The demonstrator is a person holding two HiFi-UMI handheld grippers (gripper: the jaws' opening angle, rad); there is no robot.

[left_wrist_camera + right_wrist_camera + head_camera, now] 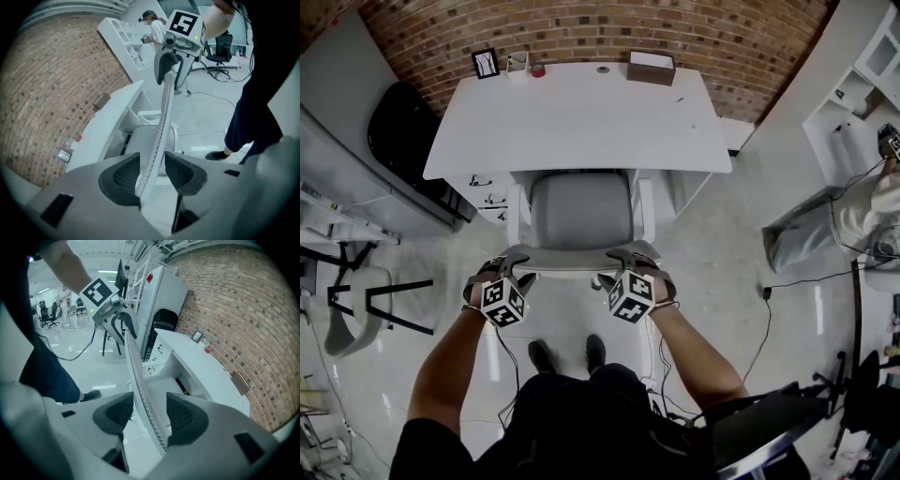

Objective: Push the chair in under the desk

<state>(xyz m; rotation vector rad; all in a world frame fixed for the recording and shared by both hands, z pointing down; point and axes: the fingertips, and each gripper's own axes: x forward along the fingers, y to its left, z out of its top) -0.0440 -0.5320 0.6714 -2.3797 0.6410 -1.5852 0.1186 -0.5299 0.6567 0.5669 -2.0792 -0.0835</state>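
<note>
A white chair with a grey seat (pixel 580 210) stands partly under the white desk (pixel 581 117), its seat in the knee gap. Its thin mesh backrest (pixel 572 263) runs edge-on between both pairs of jaws. My left gripper (pixel 514 260) straddles the backrest's top edge (pixel 161 117) at its left end, jaws open, with a gap by the right pad (pixel 183 172). My right gripper (pixel 622 257) straddles the same edge (pixel 138 380) at its right end, also open, and neither pad (pixel 183 416) presses on it.
On the desk's far edge sit a photo frame (pixel 486 63), a cup (pixel 517 63) and a brown box (pixel 651 67). A drawer unit (pixel 487 192) stands under the desk's left. A white shelf (pixel 862 89) is right, a black office chair (pixel 769 427) bottom right, and a cable (pixel 766 309) lies on the floor.
</note>
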